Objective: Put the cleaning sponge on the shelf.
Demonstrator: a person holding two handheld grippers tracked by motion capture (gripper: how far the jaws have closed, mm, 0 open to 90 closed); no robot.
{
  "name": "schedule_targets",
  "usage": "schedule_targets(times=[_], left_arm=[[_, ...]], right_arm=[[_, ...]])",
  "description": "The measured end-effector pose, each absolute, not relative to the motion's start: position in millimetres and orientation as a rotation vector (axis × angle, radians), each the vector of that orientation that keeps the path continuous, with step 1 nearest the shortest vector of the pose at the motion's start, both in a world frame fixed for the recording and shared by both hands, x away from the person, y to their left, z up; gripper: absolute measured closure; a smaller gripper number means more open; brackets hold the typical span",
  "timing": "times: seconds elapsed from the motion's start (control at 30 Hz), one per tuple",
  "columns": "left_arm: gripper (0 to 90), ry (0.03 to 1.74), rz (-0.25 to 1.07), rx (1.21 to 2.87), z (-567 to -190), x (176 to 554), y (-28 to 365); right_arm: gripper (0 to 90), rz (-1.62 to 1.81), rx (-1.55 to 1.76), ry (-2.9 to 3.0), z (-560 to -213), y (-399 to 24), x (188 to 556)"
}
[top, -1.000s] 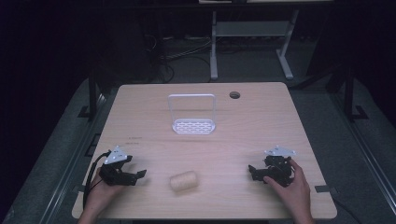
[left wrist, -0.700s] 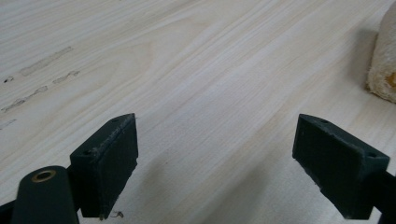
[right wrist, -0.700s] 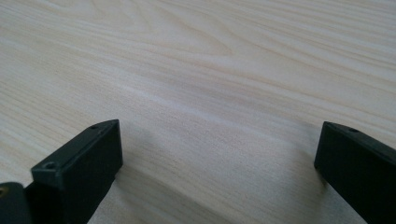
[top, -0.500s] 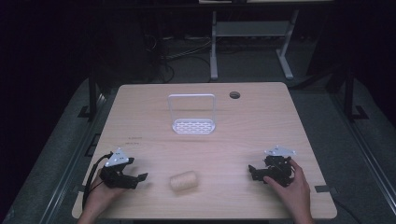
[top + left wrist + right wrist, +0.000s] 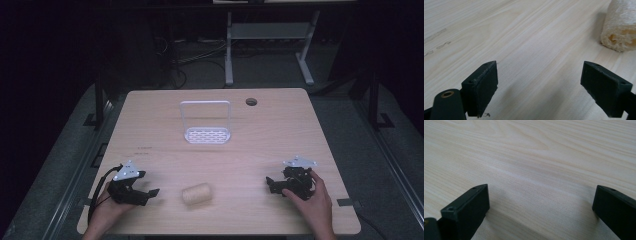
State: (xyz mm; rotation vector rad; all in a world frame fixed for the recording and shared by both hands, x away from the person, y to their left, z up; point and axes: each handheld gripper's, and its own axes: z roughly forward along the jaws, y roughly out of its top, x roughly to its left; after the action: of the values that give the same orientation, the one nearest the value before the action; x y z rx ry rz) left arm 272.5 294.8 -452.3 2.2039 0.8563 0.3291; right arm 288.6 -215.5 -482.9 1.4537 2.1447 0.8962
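The loofah (image 5: 197, 194) lies on its side near the front edge of the table (image 5: 280, 130), between the two grippers and closer to the left gripper (image 5: 150, 192). Both grippers rest low on the wood with jaws spread wide and nothing held; the right gripper (image 5: 270, 183) sits well apart from the loofah. The pick-up looks not yet begun. Next, the left gripper would need to slide right until its jaws straddle the loofah, then close. A white rack (image 5: 206, 123) stands farther back.
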Motion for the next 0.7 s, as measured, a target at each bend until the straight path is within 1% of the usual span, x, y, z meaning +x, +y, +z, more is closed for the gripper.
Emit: schedule_targets(times=[0.7], left_arm=[[13.9,0.755,0.253,2.255,-450.6,266.3,281.9]], right_arm=[[0.5,0.896,1.454,2.145,-482.9,-215.5,288.6]])
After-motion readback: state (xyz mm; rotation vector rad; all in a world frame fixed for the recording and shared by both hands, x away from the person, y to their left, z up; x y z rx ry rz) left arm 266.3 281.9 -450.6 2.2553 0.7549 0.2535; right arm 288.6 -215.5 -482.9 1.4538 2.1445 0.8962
